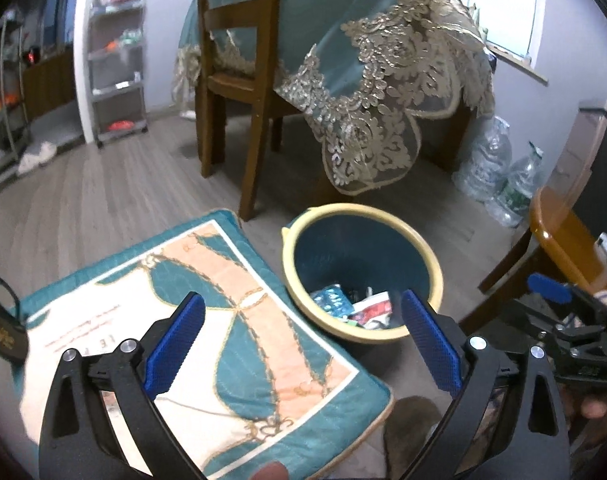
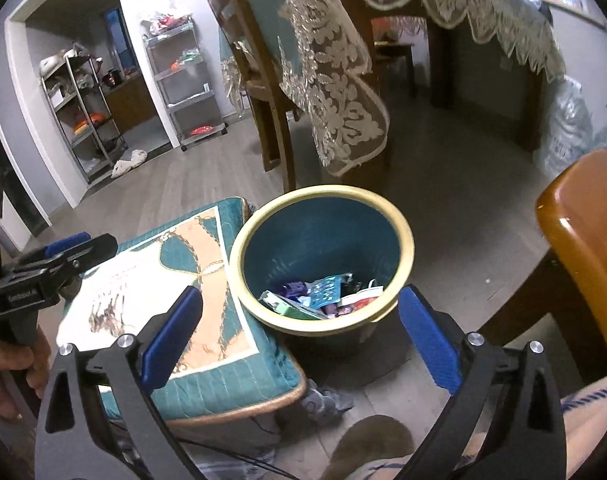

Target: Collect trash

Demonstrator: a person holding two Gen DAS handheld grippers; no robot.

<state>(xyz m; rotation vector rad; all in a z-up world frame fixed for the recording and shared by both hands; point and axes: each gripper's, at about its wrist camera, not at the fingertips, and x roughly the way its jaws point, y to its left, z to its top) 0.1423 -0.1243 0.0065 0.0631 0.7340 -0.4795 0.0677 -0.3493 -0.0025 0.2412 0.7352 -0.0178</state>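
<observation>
A blue waste bin with a cream rim (image 1: pixel 335 208) stands on the floor, and several crumpled wrappers and packets (image 1: pixel 355 308) lie at its bottom. My left gripper (image 1: pixel 301 300) hangs open above the bin's near edge, with nothing between its blue pads. In the right wrist view the same bin (image 2: pixel 323 191) sits just ahead, with the trash (image 2: pixel 323 296) in plain sight. My right gripper (image 2: pixel 299 292) is open and empty over the bin's near rim. Each gripper shows at the edge of the other's view: a blue pad (image 1: pixel 547 286) at the right, another pad (image 2: pixel 65 246) at the left.
A teal and peach cushion (image 1: pixel 207 320) lies left of the bin, touching its rim. Behind stand a wooden chair (image 1: pixel 231 80) and a table under a lace cloth (image 1: pixel 383 80). Plastic bottles (image 1: pixel 499 168) and an orange wooden seat (image 2: pixel 583 240) are at the right. A slippered foot (image 2: pixel 371 444) is below.
</observation>
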